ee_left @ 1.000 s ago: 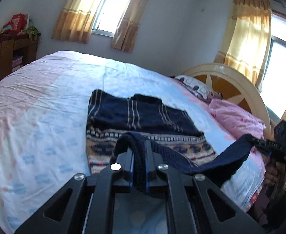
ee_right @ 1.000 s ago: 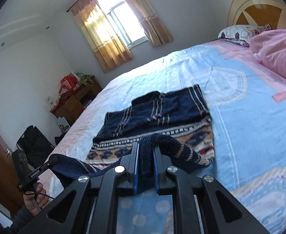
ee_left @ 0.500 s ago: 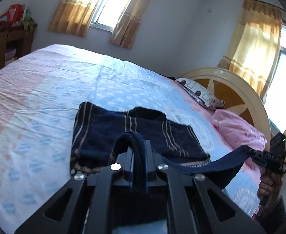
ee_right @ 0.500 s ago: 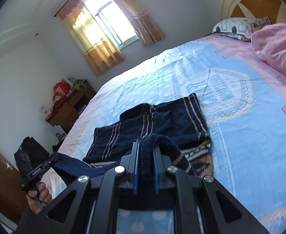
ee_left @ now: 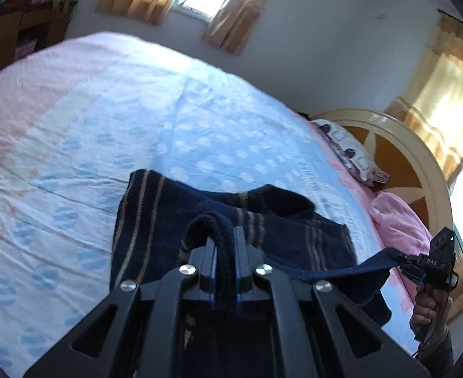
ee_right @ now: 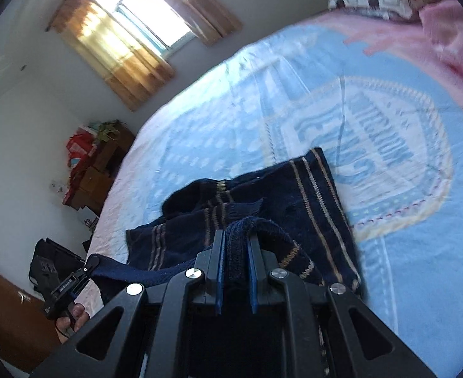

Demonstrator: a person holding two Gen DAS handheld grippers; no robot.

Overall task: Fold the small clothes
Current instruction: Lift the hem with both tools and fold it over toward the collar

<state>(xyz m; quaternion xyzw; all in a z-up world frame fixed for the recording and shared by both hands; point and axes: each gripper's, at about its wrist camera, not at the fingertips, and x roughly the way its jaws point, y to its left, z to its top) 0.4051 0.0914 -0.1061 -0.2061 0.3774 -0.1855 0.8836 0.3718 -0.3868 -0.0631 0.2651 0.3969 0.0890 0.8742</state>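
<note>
Left tongs [ee_left: 224, 245], right tongs [ee_right: 236, 249] each pinching sweater [ee_left: 168, 220] hem; hem stretched taut between, collar pointing away.

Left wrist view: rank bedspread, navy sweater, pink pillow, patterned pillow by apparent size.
1. bedspread
2. navy sweater
3. pink pillow
4. patterned pillow

The two pillows look close in size; the patterned one lies farther off, so their order is unsure.

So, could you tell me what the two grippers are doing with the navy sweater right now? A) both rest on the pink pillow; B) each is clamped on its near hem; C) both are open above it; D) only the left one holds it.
B: the left gripper and the right gripper each pinch a bunch of the navy sweater's hem, stretched between them above the bed.
</note>
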